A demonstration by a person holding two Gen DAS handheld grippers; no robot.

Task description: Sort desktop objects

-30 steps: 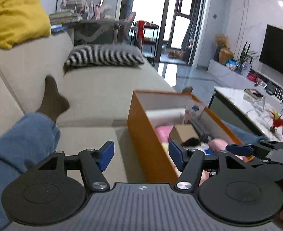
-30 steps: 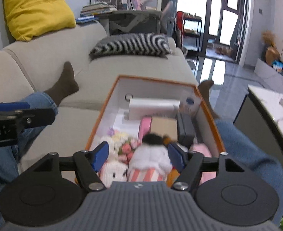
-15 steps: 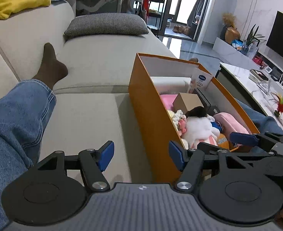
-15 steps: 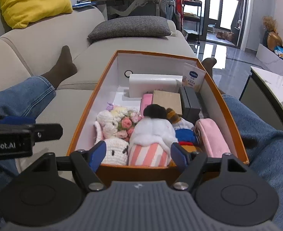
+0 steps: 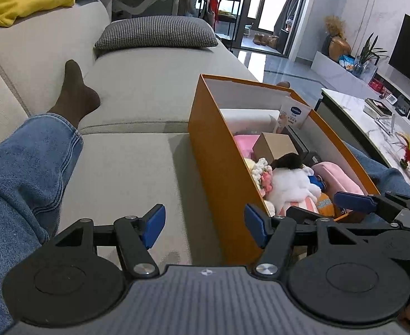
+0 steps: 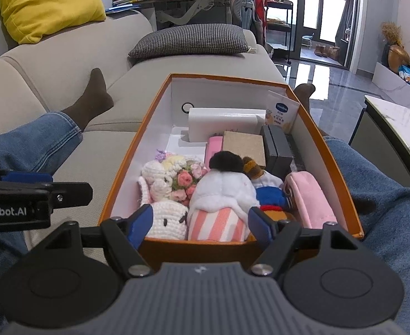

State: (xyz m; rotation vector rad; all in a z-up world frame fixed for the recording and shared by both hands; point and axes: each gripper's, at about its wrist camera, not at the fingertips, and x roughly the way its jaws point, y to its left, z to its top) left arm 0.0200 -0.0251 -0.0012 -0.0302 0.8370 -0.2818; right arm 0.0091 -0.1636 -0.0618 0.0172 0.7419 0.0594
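My left wrist camera looks down from close by past the box onto the sofa, my right straight into that box; both share them.

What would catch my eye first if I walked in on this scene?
Probably the orange box on the beige sofa, crammed with plush toys, like the white doll in a striped dress nearest the camera. Next, the yellow cushion on the sofa back, and two open black claws with blue pads hovering in front.

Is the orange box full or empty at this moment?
Nearly full. The orange box has no lid on, and soft toys, a pink pouch and small boxes cover most of its floor.
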